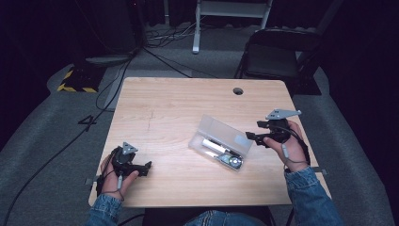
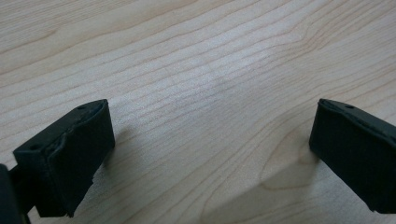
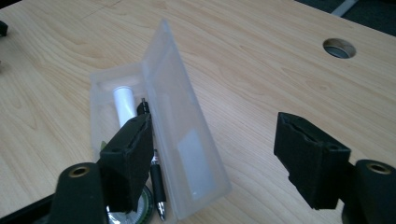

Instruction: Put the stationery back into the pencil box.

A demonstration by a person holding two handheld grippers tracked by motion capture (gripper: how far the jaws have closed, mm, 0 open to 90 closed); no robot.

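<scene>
**On the counter: an open clear case, both tools empty**

At the left, near the counter's (image 1: 155,108) front edge, the left hand-held gripper (image 1: 147,165) rests low with its jaws spread wide over bare wood and nothing between them. Mid-counter, a little right of centre, lies the clear plastic case (image 1: 221,141), lid (image 3: 180,116) hinged up and standing nearly upright along its far long side. Inside sit a white tube (image 3: 125,103), a dark pen (image 3: 156,175) and a small round metal piece (image 1: 234,161) at the near end. To its right the right hand-held gripper (image 1: 248,136) hovers just beside the case, jaws wide apart, gripping nothing.

The case looks light, thin-walled and slick, likely to skid on the smooth wood if pushed, and to flex or crack under a hard pinch. The lid's free top edge seems the best place to catch for closing; for lifting, the narrow width of the base. The loose contents may roll or rattle if it tips.

Nothing blocks either approach; a cable hole (image 1: 238,91) lies well apart towards the far edge, and a folding chair (image 1: 277,56) stands beyond.
</scene>
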